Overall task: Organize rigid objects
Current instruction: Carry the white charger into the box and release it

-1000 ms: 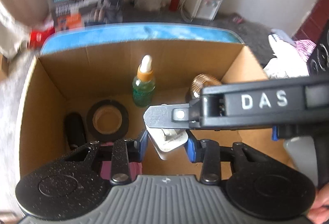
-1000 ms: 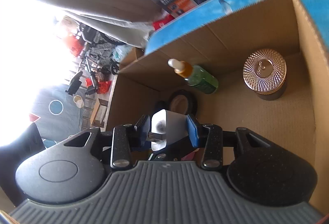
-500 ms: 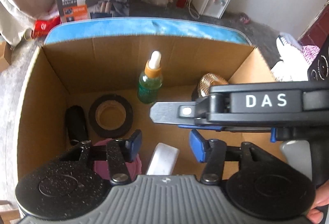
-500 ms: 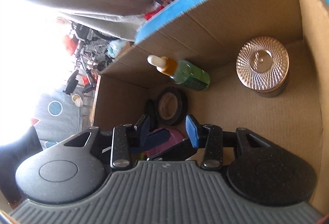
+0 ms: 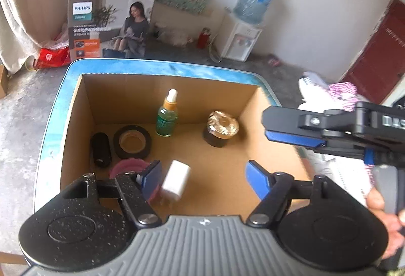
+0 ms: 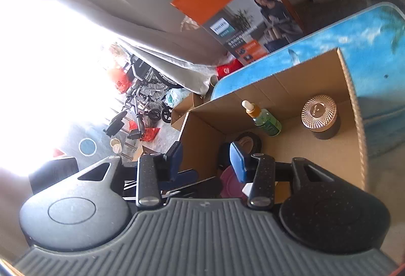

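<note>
Your left gripper (image 5: 202, 173) hangs above the near end of the cardboard box (image 5: 276, 146) with its blue pads spread wide; the jaws have just been opening, and nothing is pinched between them. The white charger (image 5: 176, 181) lies on the box floor just inside the left pad, tilted, its prongs toward you at about 6 o'clock, with clear floor between it and the right pad. Around it in the box: a pink round lid (image 5: 127, 166) at 9 o'clock, partly hidden behind the left finger; a black tape roll (image 5: 132, 141) at 11 o'clock with a black cylinder (image 5: 100, 149) lying just beside it to the left; a green dropper bottle (image 5: 167, 119) standing upright at 12 o'clock; and a gold-lidded jar (image 5: 222, 127) at 1 o'clock, well apart from the bottle. Your right gripper (image 5: 291, 126) reaches in from 3 o'clock over the box's right wall, its black finger and blue pad seen edge-on. In its own view, the right gripper's jaws have just parted a little and stand apart with no object gripped; only the left gripper's arm crosses beneath the gap. The box sits on a blue-patterned table (image 5: 177, 67).
</note>
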A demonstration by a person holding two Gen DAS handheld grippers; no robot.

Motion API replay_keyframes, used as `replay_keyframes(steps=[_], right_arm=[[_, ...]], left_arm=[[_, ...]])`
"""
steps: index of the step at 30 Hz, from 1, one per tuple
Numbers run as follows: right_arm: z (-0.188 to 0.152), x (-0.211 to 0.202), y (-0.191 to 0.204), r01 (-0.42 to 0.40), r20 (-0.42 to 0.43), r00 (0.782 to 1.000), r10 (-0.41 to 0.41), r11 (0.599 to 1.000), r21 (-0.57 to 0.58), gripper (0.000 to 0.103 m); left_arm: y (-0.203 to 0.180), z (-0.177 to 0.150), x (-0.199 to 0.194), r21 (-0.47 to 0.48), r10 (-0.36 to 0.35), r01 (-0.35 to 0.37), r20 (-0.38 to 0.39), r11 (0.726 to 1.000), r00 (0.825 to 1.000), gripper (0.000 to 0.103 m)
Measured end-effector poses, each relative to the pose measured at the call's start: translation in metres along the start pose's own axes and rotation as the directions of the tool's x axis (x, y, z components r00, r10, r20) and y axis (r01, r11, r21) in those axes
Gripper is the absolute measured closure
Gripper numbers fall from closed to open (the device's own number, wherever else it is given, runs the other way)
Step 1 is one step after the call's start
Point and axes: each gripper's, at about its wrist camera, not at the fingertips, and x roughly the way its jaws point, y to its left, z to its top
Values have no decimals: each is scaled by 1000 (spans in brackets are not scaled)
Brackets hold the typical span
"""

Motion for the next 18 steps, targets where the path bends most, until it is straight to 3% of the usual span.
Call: replay_keyframes(steps=[4,8,11,18], right_arm=[[-5,-4,11,34,-53,998,-37,998,-47,61],[-8,23,7,65,-176,982,-66,998,-14,61],[-5,53,-8,123,-266,958,-105,991,52,61],[-2,127,-45,291,-434,879,-198,943,160,61]], left_arm=[[-1,-28,-28,-5,-38,39,53,999,998,27],[3,-59,-51,17,-30,29,98,999,995,27],[8,-80,-64,32,-5,1,117,999,993,27],[25,-109,-85,27,29,-34,141,999,990,27]])
